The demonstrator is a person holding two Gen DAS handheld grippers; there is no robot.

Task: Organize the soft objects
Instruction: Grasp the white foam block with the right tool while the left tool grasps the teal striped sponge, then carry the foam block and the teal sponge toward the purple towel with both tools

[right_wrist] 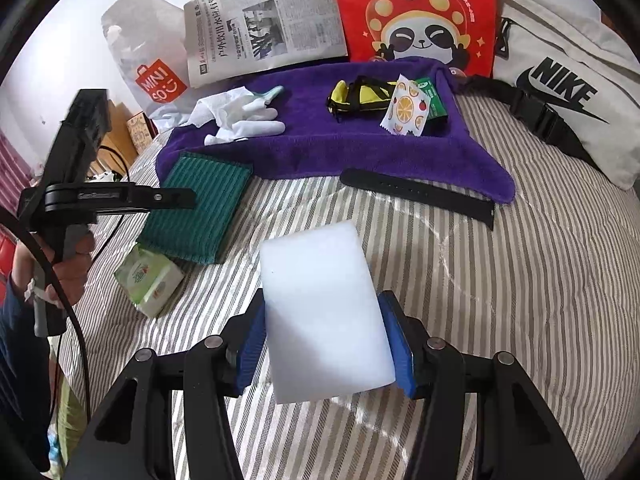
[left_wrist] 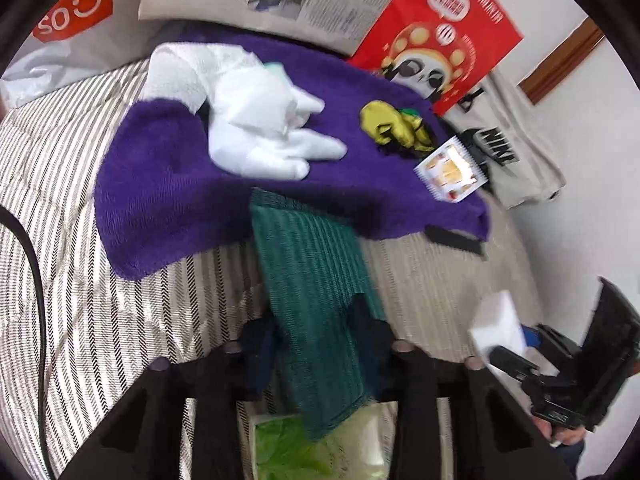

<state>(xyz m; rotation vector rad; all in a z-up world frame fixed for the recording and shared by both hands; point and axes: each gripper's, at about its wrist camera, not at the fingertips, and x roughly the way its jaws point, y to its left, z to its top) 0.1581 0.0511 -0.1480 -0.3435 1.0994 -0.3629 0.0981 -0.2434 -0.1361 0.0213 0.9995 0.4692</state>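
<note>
A green ribbed cloth lies on the striped bed, its far end tucked at the purple towel. My left gripper has its dark pads pressed on the cloth's near part from both sides. In the right wrist view the same cloth lies left of centre under that gripper's handle. My right gripper is shut on a white sponge block, blue pads against both long sides, held above the bed. White gloves and a yellow pouch rest on the purple towel.
A tissue pack lies near the cloth's near end. A black strap lies in front of the towel and a fruit-print sachet on it. Newspaper, red panda bag, white Nike bag and plastic shopping bag line the back.
</note>
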